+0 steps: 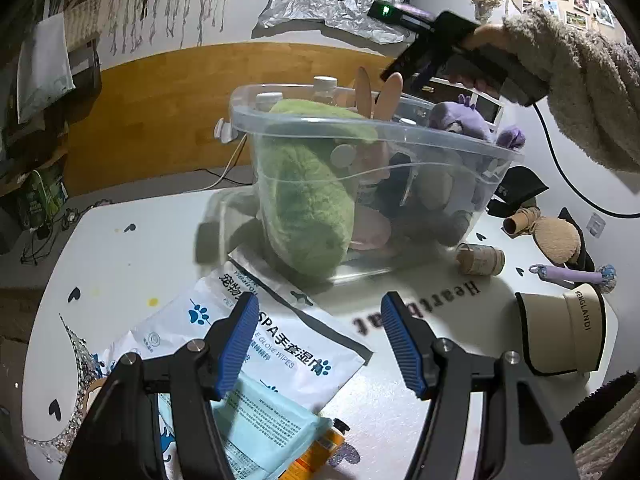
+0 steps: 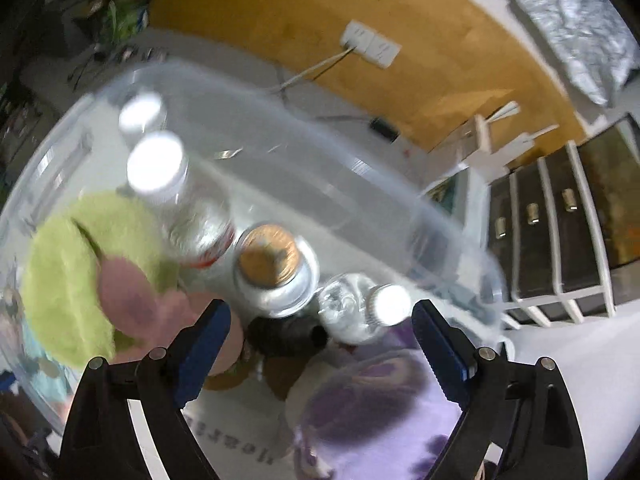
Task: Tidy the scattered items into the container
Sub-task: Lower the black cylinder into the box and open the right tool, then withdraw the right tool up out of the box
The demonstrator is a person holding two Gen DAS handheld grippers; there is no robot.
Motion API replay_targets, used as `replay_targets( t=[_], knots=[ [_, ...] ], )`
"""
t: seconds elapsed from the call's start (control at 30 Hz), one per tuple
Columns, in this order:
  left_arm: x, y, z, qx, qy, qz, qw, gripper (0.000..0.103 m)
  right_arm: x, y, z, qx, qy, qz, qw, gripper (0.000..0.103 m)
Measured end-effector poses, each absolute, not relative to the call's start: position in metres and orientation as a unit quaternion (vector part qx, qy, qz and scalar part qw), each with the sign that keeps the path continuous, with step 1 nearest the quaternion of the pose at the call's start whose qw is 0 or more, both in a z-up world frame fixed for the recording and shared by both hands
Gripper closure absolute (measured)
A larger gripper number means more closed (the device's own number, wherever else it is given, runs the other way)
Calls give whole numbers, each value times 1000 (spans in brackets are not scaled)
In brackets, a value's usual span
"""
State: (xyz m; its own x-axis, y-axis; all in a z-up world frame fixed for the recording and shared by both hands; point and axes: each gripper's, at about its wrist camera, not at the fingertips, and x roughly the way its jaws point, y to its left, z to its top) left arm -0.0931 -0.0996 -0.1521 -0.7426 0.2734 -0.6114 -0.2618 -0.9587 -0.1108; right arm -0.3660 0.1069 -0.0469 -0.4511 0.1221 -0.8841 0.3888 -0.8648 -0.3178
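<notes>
from the left wrist camera, the left gripper [image 1: 320, 340] is being held low over the white table [image 1: 120, 248], its blue pads [image 1: 240, 340] spread wide with nothing between them. a white wipes packet [image 1: 280, 336] is lying just beneath and ahead of it, overlapping a pale blue packet [image 1: 268, 428]. beyond, the clear plastic container [image 1: 360, 132] is standing on the table, and a green plush toy [image 1: 308, 192] is being pressed against its near wall from inside, with a purple plush toy [image 1: 468, 120] at its right rim. the right gripper's black body [image 1: 436, 48] is being held above the container by a hand in a fuzzy sleeve. cardboard tubes [image 1: 480, 258], a beige visor [image 1: 568, 332] and a purple umbrella [image 1: 568, 274] are lying on the table to the right, outside the container.

from the right wrist camera, which is blurred, the right gripper [image 2: 320, 344] is being held over the container's open top [image 2: 280, 112], its fingers wide apart and empty. bottles with white caps [image 2: 156, 164], what is probably a cork-lidded jar [image 2: 272, 256], the green plush [image 2: 68, 280] and the purple plush [image 2: 380, 408] are lying inside.
</notes>
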Motion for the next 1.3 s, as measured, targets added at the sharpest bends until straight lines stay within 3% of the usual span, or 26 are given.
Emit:
replay_targets(
  t=[0.2,0.27,0.43,0.5,0.57,0.7,0.77,0.8,1.0,1.07,1.23,1.3],
  knots=[
    [-90,-95,-145,-320,-5,936,149,40,-351,116,-1,456,215,-860,74,30],
    [-87,-93,-142,-317,-4,937,150,40,-350,122,12,436,199,-874,78,43],
    [-80,-89,-133,-308,-1,939,154,40,-317,138,45,380,137,-909,100,52],
    [-77,-87,-129,-304,0,940,153,35,-297,143,59,360,111,-920,109,52],
    [-73,-86,-124,-299,1,942,152,24,-279,149,70,341,89,-929,116,52],
    [-65,-82,-116,-295,8,943,151,23,-243,158,82,310,60,-940,128,52],
    [-61,-79,-111,-292,11,945,145,5,-223,162,86,293,47,-945,136,52],
    [-59,-78,-109,-291,13,946,143,1,-211,165,86,285,39,-948,139,52],
    [-46,-71,-98,-284,12,950,132,0,-152,182,78,249,-9,-957,147,47],
    [-42,-68,-96,-284,11,950,129,0,-136,188,73,241,-22,-959,145,22],
    [-33,-61,-90,-283,9,951,121,0,-97,200,58,222,-29,-966,128,21],
    [-29,-58,-88,-283,8,952,117,0,-86,204,52,222,-44,-965,130,16]
  ],
)
